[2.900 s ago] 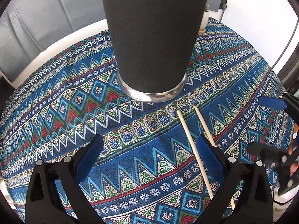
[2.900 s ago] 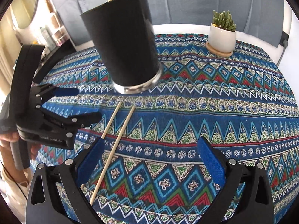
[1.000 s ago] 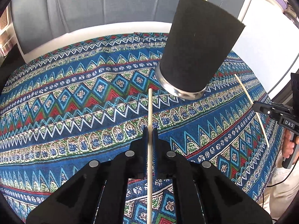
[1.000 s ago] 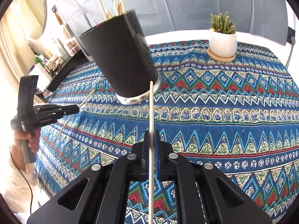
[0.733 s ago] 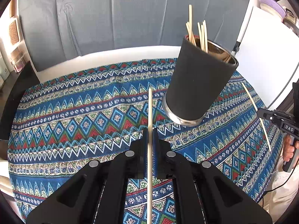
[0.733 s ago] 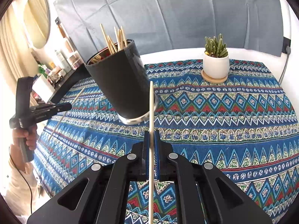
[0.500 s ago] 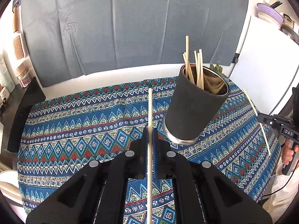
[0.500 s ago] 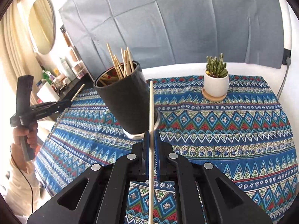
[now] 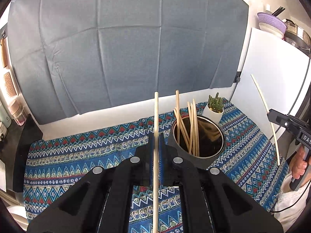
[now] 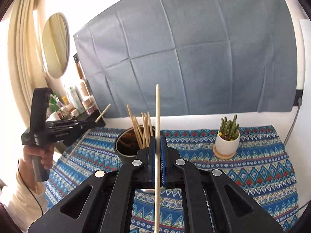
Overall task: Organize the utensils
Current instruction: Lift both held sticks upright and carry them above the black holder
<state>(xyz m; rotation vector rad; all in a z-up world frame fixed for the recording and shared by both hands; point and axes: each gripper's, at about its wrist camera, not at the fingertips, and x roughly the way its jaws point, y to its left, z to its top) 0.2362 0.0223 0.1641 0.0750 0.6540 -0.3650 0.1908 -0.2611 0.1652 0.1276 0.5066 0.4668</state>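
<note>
The left gripper [image 9: 155, 136] is clamped on a thin pale wooden chopstick [image 9: 156, 114], and the right gripper [image 10: 157, 138] pinches a second wooden chopstick [image 10: 157, 108]. Both sticks are held in the air above the patterned blue tablecloth [image 9: 77, 155], just beside the black cylindrical holder [image 9: 198, 155] with chopsticks standing in it.

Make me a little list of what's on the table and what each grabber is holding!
table cover: patterned blue cloth
holder: black cup standing upright, with several wooden chopsticks sticking out
plant: small cactus in a white pot, beside the cup, apart from it
left gripper: shut on one chopstick
right gripper: shut on another chopstick
both held sticks: not in the cup yet
</note>
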